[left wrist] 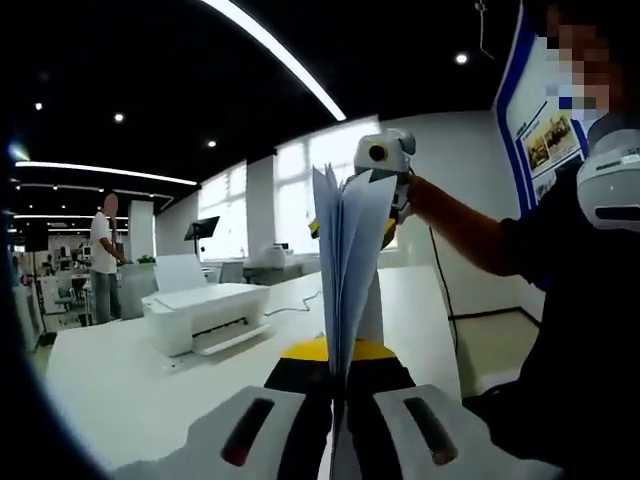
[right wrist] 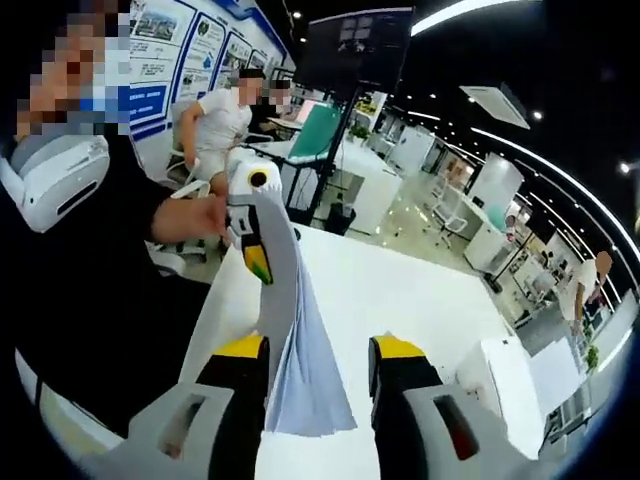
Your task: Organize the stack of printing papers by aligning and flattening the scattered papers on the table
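The stack of papers (left wrist: 345,250) is standing on edge above the white desk (left wrist: 130,380), held between the two claws. In the left gripper view, the left claw (left wrist: 338,420) is pinching the near edge of the sheets, its jaws drawn together on them. At the far edge, the right claw (left wrist: 385,185) is holding the same stack, with the person's hand (left wrist: 425,195) behind it. The sheets are fanning apart between the two grips, so they are not yet squared up.

In the right gripper view, the right claw (right wrist: 318,385) is showing its jaws set apart, with the papers (right wrist: 300,360) hanging in the gap and leaning toward the left jaw; I cannot tell how firmly they are being clamped there. The left claw (right wrist: 258,245) is gripping the sheets at the far side.

The main risk is looseness. If the right jaws are barely touching the stack, inner sheets may be slipping down and out, scattering onto the desk again. The fanned pages could also crease if the claws are pushed toward each other while the sheets are splayed. Tapping the stack down at a tilt would likely skew the edges rather than align them.

A white printer (left wrist: 205,315) is sitting on the desk to the left of the left claw, well apart from the papers.
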`<state>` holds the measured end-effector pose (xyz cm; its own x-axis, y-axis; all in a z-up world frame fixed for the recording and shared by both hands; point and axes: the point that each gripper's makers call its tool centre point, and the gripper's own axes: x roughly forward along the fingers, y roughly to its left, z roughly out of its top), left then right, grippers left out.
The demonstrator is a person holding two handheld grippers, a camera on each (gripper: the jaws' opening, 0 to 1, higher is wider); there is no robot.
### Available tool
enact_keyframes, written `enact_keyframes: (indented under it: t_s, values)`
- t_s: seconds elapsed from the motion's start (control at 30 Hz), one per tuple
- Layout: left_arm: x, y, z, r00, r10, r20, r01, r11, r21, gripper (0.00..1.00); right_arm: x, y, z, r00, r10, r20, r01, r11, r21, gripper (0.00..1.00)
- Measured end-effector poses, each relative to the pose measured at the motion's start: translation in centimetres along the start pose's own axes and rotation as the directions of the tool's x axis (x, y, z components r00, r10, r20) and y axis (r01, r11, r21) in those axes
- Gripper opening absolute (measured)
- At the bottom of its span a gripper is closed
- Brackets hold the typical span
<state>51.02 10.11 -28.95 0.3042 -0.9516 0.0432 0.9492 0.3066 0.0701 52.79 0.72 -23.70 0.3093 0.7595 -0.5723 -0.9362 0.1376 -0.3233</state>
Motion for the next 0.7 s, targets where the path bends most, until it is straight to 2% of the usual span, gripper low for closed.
enact_keyframes:
  t_s: [0.13, 0.2, 0.3, 0.43, 0.47, 0.53, 0.57, 0.7]
  values:
    - [0.1, 0.0, 0.0, 1.000, -0.005, -0.002, 0.005, 1.000, 0.001, 0.07, 0.4, -0.3, -1.1, 0.999, -0.006, 0.042, 0.004, 0.999, 0.046, 0.45]
    - [0.1, 0.0, 0.0, 1.000, -0.007, -0.006, 0.007, 1.000, 0.007, 0.07, 0.6, -0.3, -1.4, 0.996, -0.007, 0.085, 0.000, 0.997, 0.080, 0.46]
    - [0.2, 0.2, 0.0, 1.000, -0.007, 0.000, 0.007, 1.000, -0.001, 0.07, 0.8, -0.2, -1.8, 0.985, -0.007, 0.174, -0.017, 0.991, 0.132, 0.46]
    - [0.3, 0.2, -0.1, 1.000, -0.013, 0.010, 0.013, 1.000, -0.010, 0.07, 1.3, 0.2, -2.8, 0.973, 0.003, 0.232, -0.041, 0.987, 0.158, 0.46]
    - [0.3, 0.1, -0.1, 1.000, -0.014, 0.011, 0.014, 1.000, -0.010, 0.07, 1.5, 0.4, -2.9, 0.966, 0.003, 0.260, -0.048, 0.985, 0.166, 0.46]
    - [0.4, 0.1, -0.1, 1.000, -0.015, 0.010, 0.015, 1.000, -0.010, 0.07, 1.8, 1.0, -3.1, 0.939, 0.020, 0.344, -0.094, 0.976, 0.197, 0.46]
    - [0.4, 0.1, -0.1, 1.000, -0.016, 0.010, 0.016, 1.000, -0.010, 0.07, 1.9, 1.3, -3.4, 0.930, 0.027, 0.367, -0.108, 0.973, 0.202, 0.45]
    - [0.4, 0.4, -0.1, 1.000, -0.012, 0.011, 0.012, 1.000, -0.026, 0.07, 3.2, 2.1, -5.3, 0.920, 0.021, 0.392, -0.120, 0.966, 0.229, 0.42]
